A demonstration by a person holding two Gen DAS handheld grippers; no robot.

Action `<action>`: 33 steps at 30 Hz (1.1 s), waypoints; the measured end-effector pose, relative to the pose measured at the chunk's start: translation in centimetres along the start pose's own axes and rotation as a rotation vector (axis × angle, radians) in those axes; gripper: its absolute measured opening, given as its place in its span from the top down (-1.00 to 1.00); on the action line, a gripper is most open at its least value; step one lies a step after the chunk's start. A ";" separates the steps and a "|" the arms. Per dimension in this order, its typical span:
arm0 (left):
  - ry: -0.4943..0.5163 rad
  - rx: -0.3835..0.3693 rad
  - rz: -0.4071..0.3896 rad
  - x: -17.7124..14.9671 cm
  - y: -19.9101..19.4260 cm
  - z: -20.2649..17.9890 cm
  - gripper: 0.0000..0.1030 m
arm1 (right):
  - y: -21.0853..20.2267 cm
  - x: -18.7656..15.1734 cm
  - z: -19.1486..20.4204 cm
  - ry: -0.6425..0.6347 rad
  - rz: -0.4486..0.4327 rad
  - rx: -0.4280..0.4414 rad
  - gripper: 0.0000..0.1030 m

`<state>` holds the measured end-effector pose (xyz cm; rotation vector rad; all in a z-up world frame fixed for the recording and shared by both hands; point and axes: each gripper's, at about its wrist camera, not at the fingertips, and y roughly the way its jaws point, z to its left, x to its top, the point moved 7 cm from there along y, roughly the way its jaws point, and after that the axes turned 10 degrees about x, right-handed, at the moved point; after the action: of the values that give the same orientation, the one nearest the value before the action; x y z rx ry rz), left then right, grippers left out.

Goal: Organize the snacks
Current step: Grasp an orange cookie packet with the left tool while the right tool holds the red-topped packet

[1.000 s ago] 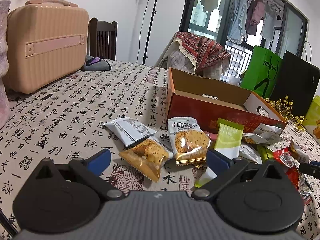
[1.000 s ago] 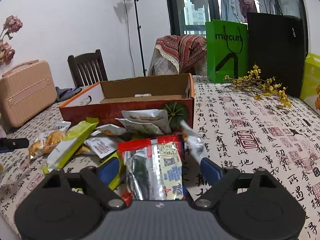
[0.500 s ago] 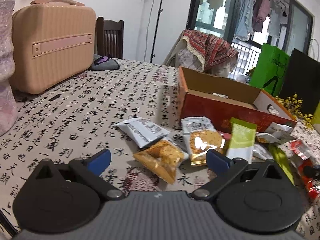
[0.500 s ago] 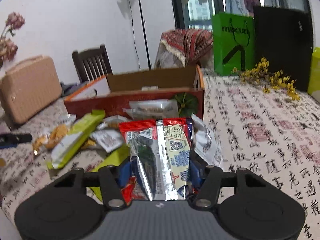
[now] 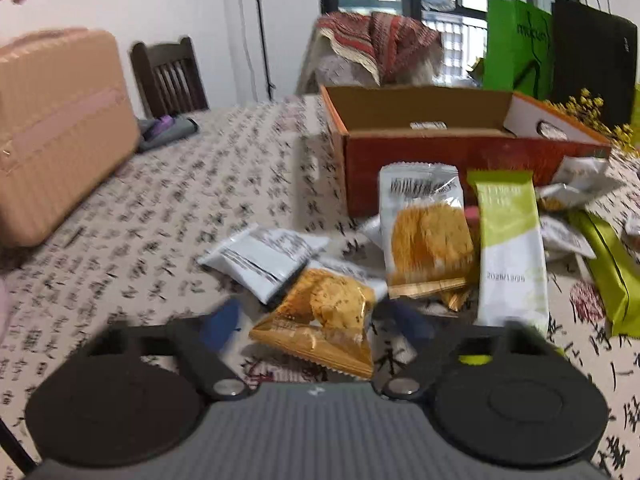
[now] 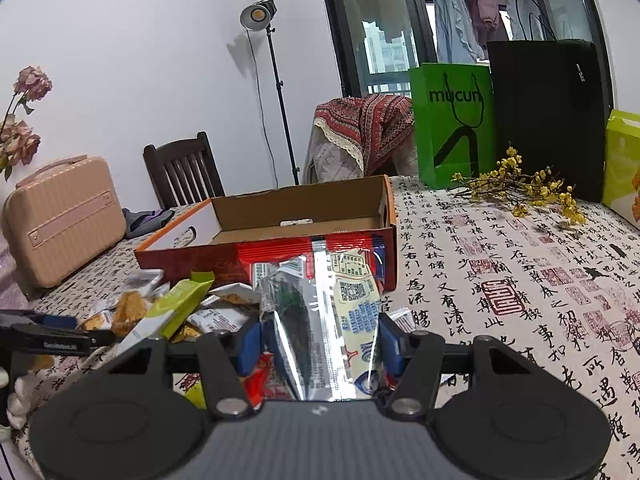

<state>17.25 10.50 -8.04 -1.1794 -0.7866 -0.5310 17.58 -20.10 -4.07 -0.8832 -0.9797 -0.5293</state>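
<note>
On the tabletop [image 5: 208,184], the left gripper [image 5: 312,322] had just been closing, its blurred jaws straddling an orange snack packet [image 5: 320,316]; contact could not be told. At two o'clock stood the open box [image 6: 304,216]. The right gripper [image 6: 320,338] clamped a red-and-silver packet [image 6: 320,304] upright.

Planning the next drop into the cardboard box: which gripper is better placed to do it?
Right. The right gripper is shut on a red-and-silver packet, lifted in front of the open box. The left gripper has just been closing around an orange cookie packet that lies on the table.
</note>
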 end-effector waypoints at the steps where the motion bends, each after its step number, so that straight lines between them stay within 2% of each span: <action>1: -0.007 -0.025 -0.002 -0.1 -0.1 0.1 -0.18 | 0.0 0.0 0.0 0.000 0.001 0.000 -0.12; 10: -0.043 -0.025 -0.080 -0.4 -3.0 0.9 -0.16 | 0.2 -0.3 -0.1 0.005 0.005 -0.003 -0.12; 19: -0.099 -0.022 -0.204 2.1 -6.8 1.6 -0.16 | -0.1 0.3 0.4 -0.004 -0.021 0.010 -0.12; 24: -0.131 -0.058 -0.258 4.0 -7.8 0.2 -0.16 | 0.0 1.4 0.8 -0.018 -0.050 0.015 -0.12; 33: -0.200 -0.099 -0.280 7.7 -7.2 -3.1 -0.16 | 1.4 5.2 1.2 -0.030 -0.130 0.032 -0.12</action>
<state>17.63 5.58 1.72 -1.2336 -1.1178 -0.6963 20.50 -18.31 0.27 -0.8040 -1.0754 -0.6106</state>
